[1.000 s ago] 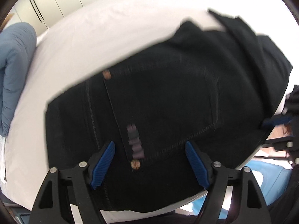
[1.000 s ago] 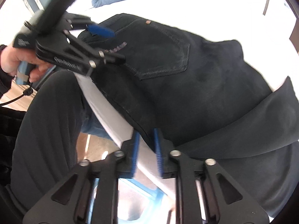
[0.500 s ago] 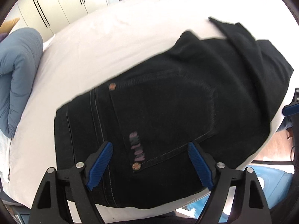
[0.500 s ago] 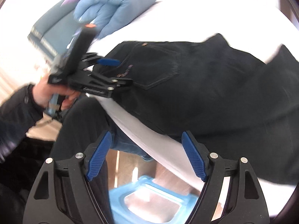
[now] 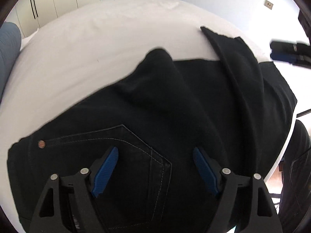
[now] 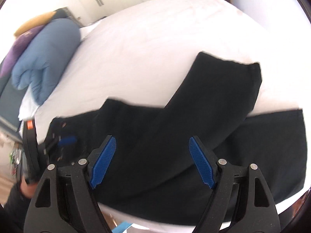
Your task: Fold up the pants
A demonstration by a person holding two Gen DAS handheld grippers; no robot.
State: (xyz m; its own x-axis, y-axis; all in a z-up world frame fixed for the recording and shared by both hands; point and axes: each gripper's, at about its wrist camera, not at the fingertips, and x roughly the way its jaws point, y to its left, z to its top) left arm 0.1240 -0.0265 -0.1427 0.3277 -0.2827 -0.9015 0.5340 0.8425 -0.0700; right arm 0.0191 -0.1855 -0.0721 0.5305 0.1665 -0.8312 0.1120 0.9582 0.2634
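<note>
In the left wrist view, the left gripper [image 5: 155,169] hangs over the black pants [image 5: 155,116] with its jaws spread wide and nothing between the blue pads [image 5: 106,171]. The pants lie on the white bed [image 5: 97,48], close to its near edge. Directly under the gripper is the back pocket [image 5: 126,155] with pale stitching and a copper rivet [image 5: 41,143] at its left corner. One pant leg [image 5: 239,71] is thrown diagonally across the rest of the garment toward the upper right. At the far right edge a dark tool with a blue pad, probably the right gripper [image 5: 287,53], shows above the bed, too blurred to be sure. White wardrobe doors [image 5: 54,2] stand beyond the bed, and a blue duvet [image 5: 7,54] lies at the left edge.

In the right wrist view, the right gripper [image 6: 152,162] is also spread wide, having just been opening, with no cloth between its pads; it hovers over the pants [image 6: 155,136] near the bed's [image 6: 155,38] front edge. The folded-over leg [image 6: 223,89] runs up to the right, its hem lying on the sheet. At the left, the left gripper [image 6: 66,140] sits over the waistband end, held by a hand [image 6: 27,186] that is smeared by motion. The blue duvet [image 6: 46,58] is bunched at the upper left, with something purple [image 6: 17,46] behind it.
</note>
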